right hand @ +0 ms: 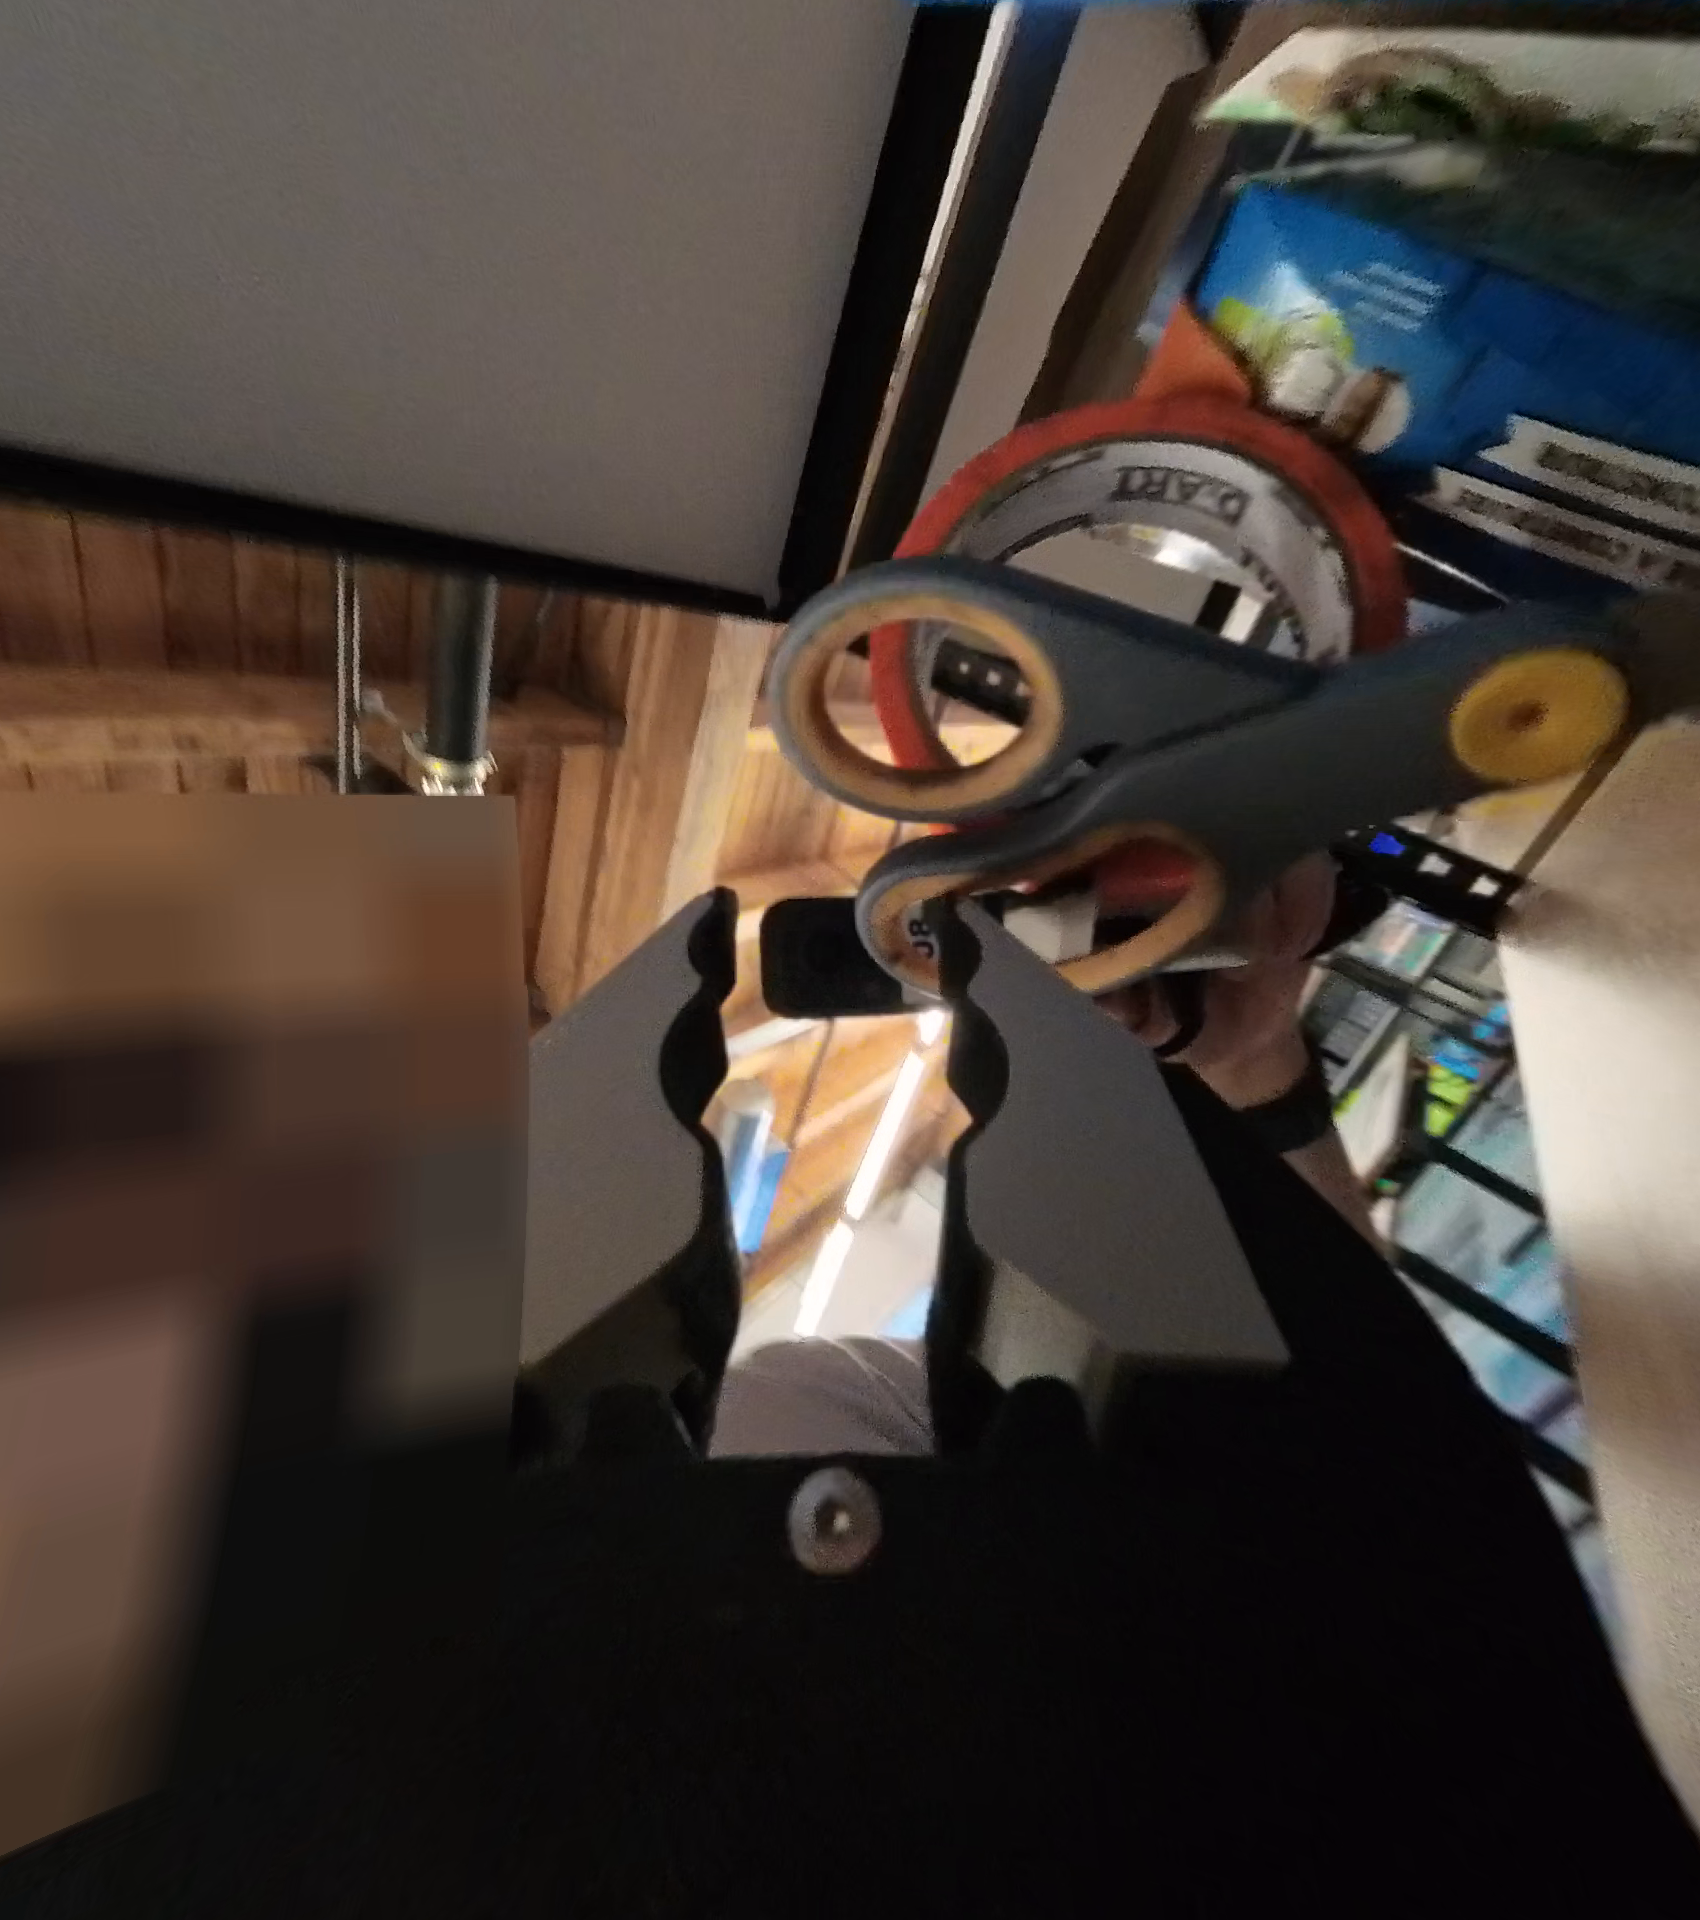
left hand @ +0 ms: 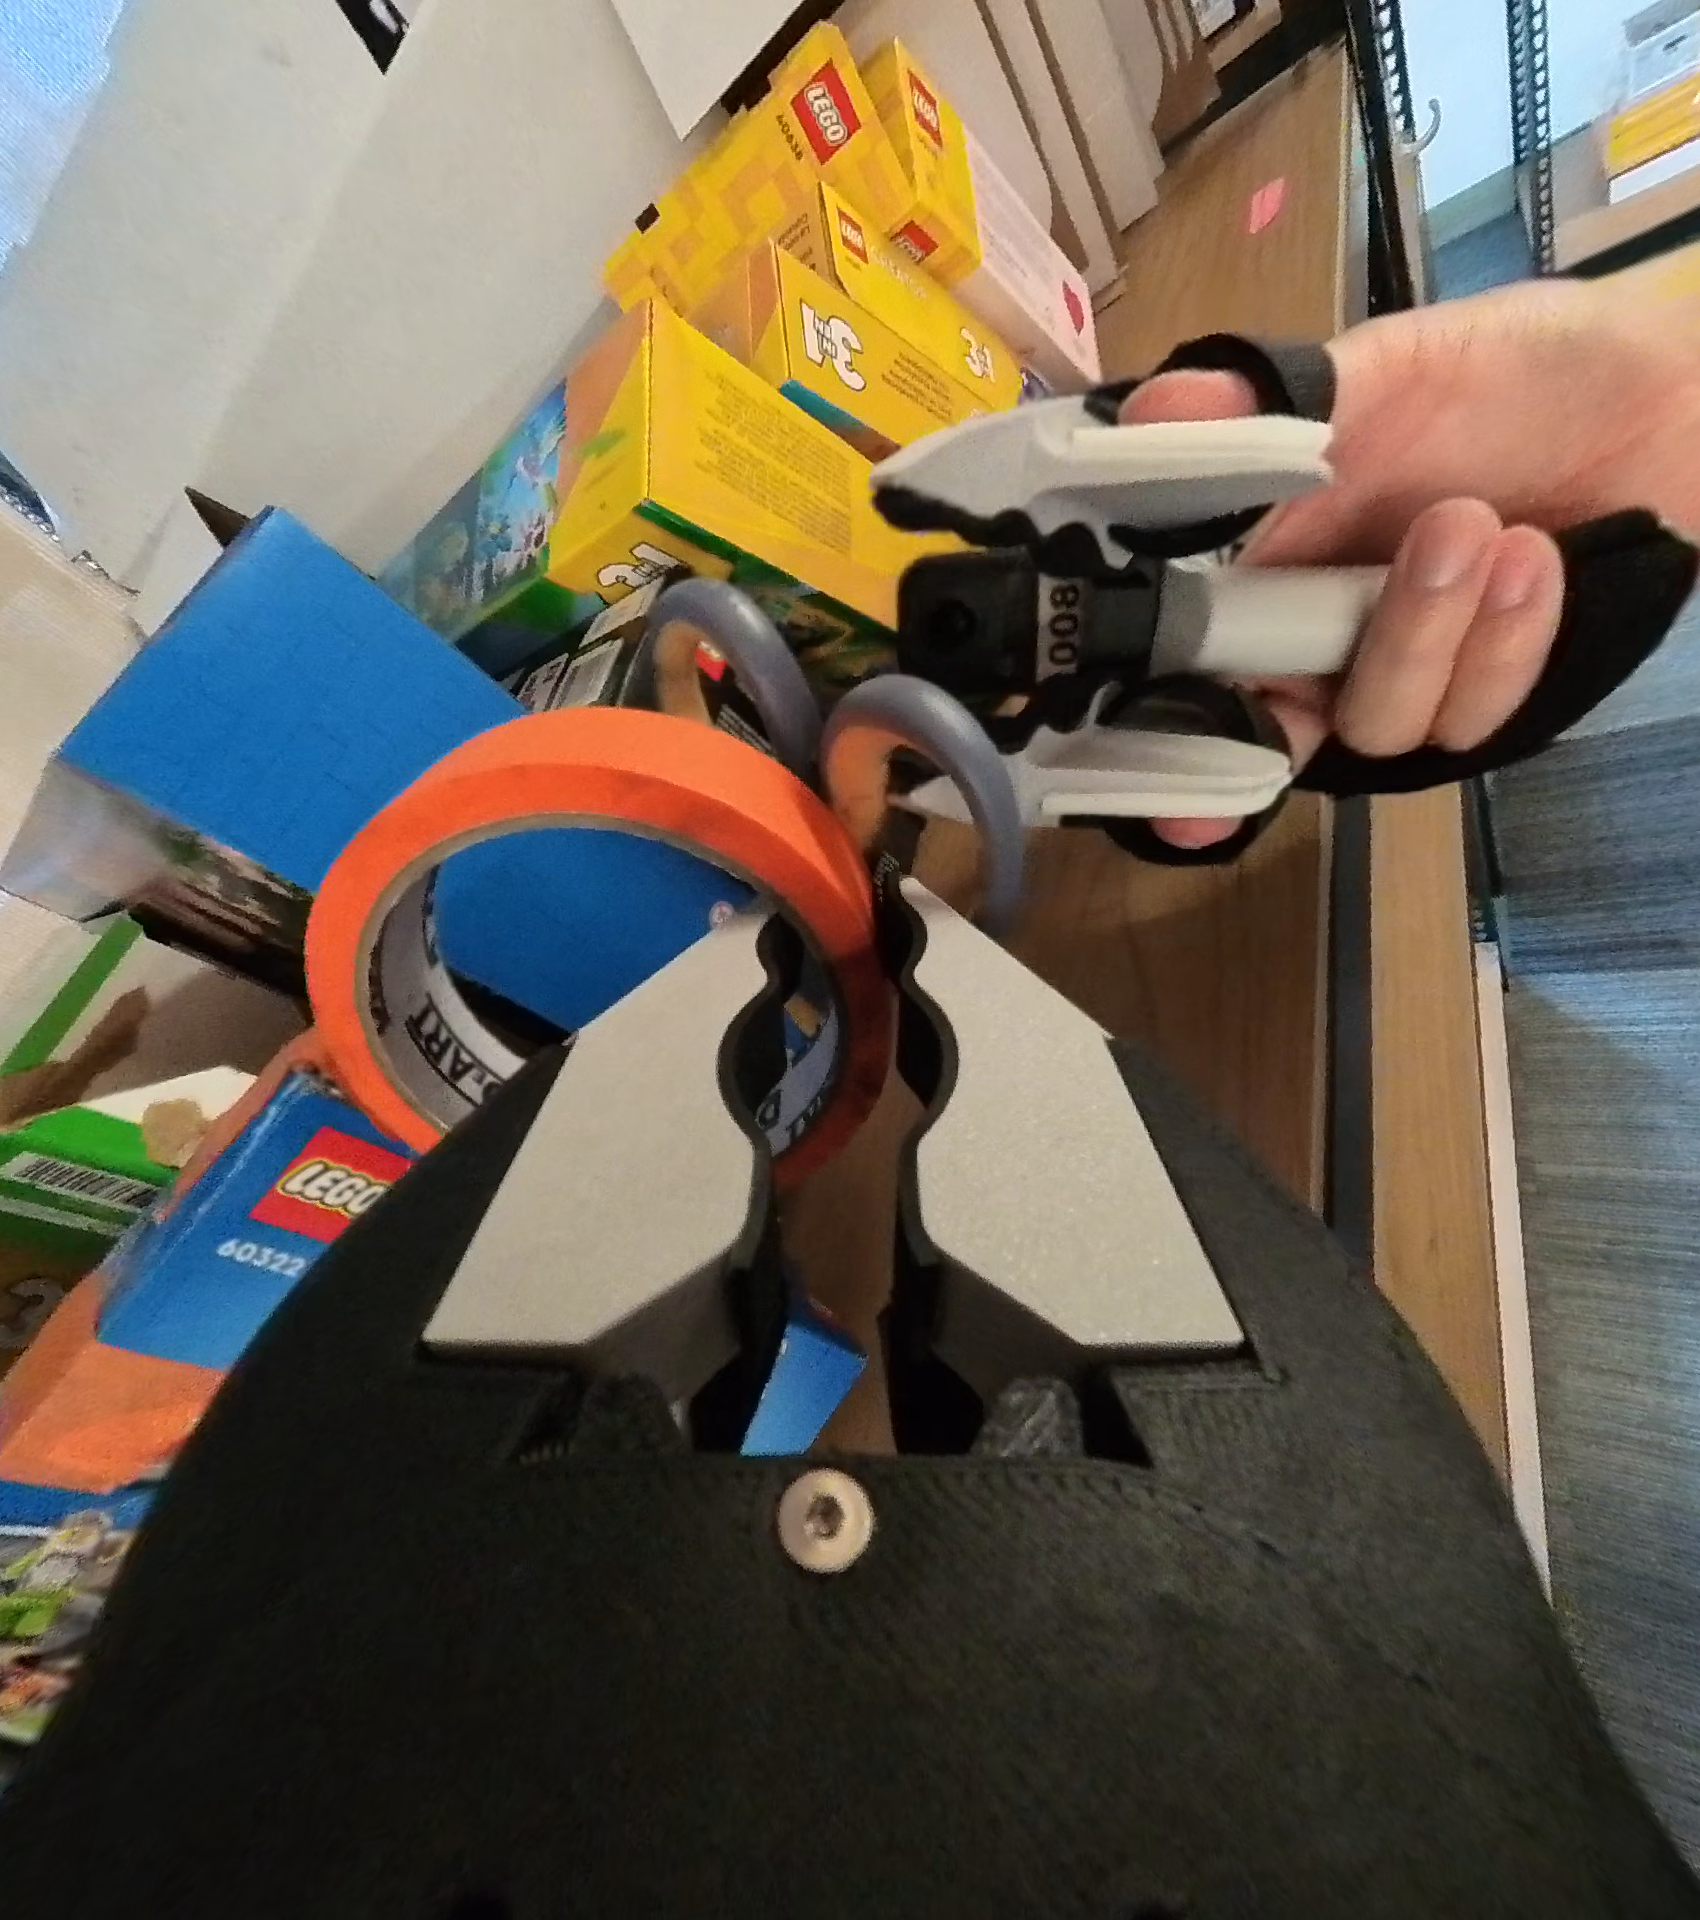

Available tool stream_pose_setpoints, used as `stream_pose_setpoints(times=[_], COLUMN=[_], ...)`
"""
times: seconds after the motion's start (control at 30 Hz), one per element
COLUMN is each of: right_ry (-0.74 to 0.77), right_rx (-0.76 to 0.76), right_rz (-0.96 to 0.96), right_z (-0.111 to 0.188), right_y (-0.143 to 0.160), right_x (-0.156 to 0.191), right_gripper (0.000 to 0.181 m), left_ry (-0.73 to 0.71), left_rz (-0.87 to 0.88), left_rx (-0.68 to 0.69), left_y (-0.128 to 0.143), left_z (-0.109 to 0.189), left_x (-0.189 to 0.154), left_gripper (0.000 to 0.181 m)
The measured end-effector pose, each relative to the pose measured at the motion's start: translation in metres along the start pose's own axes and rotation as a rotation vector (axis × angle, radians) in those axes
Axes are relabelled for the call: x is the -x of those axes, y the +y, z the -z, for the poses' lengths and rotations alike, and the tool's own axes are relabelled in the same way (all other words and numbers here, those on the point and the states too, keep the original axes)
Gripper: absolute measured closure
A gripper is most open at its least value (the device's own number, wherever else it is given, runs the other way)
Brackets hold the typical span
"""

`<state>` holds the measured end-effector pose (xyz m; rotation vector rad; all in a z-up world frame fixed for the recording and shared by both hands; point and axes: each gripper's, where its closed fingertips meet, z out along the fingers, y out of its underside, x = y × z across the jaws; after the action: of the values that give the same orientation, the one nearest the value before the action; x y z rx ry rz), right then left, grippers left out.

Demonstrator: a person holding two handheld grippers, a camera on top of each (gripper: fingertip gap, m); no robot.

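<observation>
Tape first, in the left wrist view: the left hand-held gripper (left hand: 830, 935) has its two grey fingers closed on the rim of an orange tape roll (left hand: 586, 914), with one finger inside the ring and one outside. Grey scissors (left hand: 846, 758) poke their two handle loops up just behind the roll. The right hand-held gripper (left hand: 893, 644), held in a person's hand (left hand: 1511, 540), reaches toward the loops with its jaws wide apart. On the left sit piled toy boxes: a blue box (left hand: 274, 717) behind the tape, another blue box (left hand: 233, 1216) below it, and yellow boxes (left hand: 721, 447) further back. All look closed, so I cannot tell what is inside them. A wooden shelf (left hand: 1241, 987) runs along the right.

Right wrist view: the right hand-held gripper (right hand: 835, 914) is open and holds nothing. The scissors (right hand: 1085, 748) hang just past its fingertips, with one loop touching the right fingertip. The orange tape roll (right hand: 1137, 540) is behind them, with a blue box (right hand: 1552, 343) beyond it.
</observation>
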<state>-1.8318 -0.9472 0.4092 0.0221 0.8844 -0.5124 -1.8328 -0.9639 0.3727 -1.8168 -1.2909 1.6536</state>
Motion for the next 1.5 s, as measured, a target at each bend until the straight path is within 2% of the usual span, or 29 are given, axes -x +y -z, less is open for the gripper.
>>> stream_pose_setpoints(times=[0.1, 0.13, 0.23, 0.37, 0.57, 0.7, 0.87, 1.23, 1.37, 1.5], right_ry=[-0.010, 0.011, -0.001, -0.021, 0.011, 0.051, 0.089, 0.278, 0.272, 0.208], right_rx=[-0.076, -0.101, -0.166, -0.289, -0.345, -0.332, -0.305, -0.153, -0.087, -0.112], right_rz=[-0.157, -0.196, -0.281, -0.405, -0.448, -0.496, -0.543, -0.699, -0.679, -0.677], right_z=[0.001, 0.001, 0.001, 0.001, -0.003, -0.004, -0.001, 0.007, 0.002, 0.000], right_y=[-0.004, -0.005, -0.010, -0.016, -0.019, -0.017, -0.015, -0.006, -0.006, -0.009], right_x=[-0.004, -0.008, -0.006, -0.006, -0.010, -0.015, -0.015, -0.030, -0.027, -0.028], right_gripper=[0.145, 0.138, 0.136, 0.139, 0.146, 0.153, 0.149, 0.151, 0.149, 0.152], left_ry=[-0.001, -0.008, -0.040, -0.071, -0.092, -0.092, -0.080, 0.001, 0.038, 0.039], left_rz=[0.005, 0.007, -0.009, -0.006, 0.004, -0.036, -0.088, -0.195, -0.188, -0.197], left_rx=[-0.006, -0.009, -0.014, -0.035, -0.070, -0.059, -0.050, 0.010, 0.007, -0.001], left_y=[-0.001, -0.001, 0.000, -0.002, -0.002, -0.002, 0.000, 0.009, 0.009, 0.009], left_z=[-0.001, -0.001, -0.002, -0.002, -0.001, 0.000, 0.000, -0.003, -0.002, -0.003], left_x=[-0.001, -0.001, -0.001, -0.001, 0.001, 0.002, -0.003, -0.014, -0.013, -0.010], left_gripper=[0.168, 0.169, 0.169, 0.168, 0.169, 0.168, 0.167, 0.167, 0.168, 0.168])
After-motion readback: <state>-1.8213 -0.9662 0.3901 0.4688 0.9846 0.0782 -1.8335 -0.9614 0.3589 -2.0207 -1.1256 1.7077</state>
